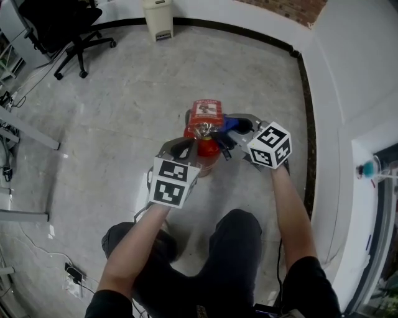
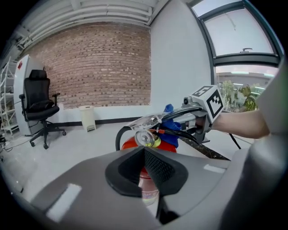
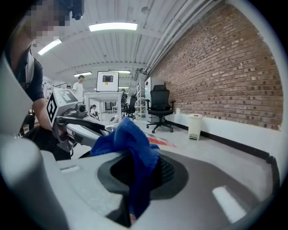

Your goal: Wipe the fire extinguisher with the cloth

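A red fire extinguisher (image 1: 204,122) stands upright on the grey floor in front of my knees. The left gripper (image 1: 189,148) sits against its near side, jaws shut, with nothing seen between the pads. In the left gripper view the gripper (image 2: 145,150) points at the red body (image 2: 128,143), just under the gauge and silver handle (image 2: 146,121). My right gripper (image 1: 229,138) comes in from the right, shut on a blue cloth (image 1: 234,124) held at the valve head. The cloth (image 3: 132,146) bunches out of the right gripper (image 3: 135,167), hiding most of the extinguisher.
A white wall with a black baseboard (image 1: 305,112) runs close on the right. A black office chair (image 1: 68,31) and a white bin (image 1: 157,18) stand farther off. Desk legs (image 1: 28,130) line the left. People stand by a desk (image 3: 105,96) in the distance.
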### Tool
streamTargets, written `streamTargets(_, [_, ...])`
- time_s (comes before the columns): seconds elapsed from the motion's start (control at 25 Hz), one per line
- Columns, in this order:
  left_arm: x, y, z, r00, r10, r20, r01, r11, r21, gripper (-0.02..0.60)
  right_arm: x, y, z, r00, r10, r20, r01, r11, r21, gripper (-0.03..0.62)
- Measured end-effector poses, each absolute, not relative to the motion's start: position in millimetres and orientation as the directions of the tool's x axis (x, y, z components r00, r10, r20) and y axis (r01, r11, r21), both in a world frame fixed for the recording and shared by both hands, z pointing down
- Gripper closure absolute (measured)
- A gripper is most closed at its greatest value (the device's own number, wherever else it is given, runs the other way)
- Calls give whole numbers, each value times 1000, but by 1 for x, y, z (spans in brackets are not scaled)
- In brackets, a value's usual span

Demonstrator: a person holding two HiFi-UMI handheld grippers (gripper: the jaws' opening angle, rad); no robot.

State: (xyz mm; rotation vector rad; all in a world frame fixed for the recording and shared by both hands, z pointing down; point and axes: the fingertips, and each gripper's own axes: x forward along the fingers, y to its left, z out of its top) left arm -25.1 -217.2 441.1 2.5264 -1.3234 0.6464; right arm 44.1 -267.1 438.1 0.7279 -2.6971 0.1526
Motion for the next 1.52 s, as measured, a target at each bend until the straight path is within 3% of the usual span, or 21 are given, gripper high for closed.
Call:
streamTargets(0.48, [-26, -225, 444, 492, -721, 488, -825, -565, -2, 586, 21, -313, 445, -834, -445, 327, -502, 857, -116, 526])
streamTargets(0.92, [-28, -219, 445, 467, -735, 492, -830, -557, -44, 586, 51, -245, 436, -841, -446, 306, -493, 865, -92, 528])
streamTargets(1.28, [-25, -211, 447, 456, -736, 501, -835, -548, -44, 586, 53, -195, 453, -864, -405, 299, -478, 848, -231, 527])
streamTargets(1.52, [-13, -191, 457, 496, -684, 536, -792, -609, -44, 583, 54, -191, 460, -839, -472, 270, -538, 789, -296, 528])
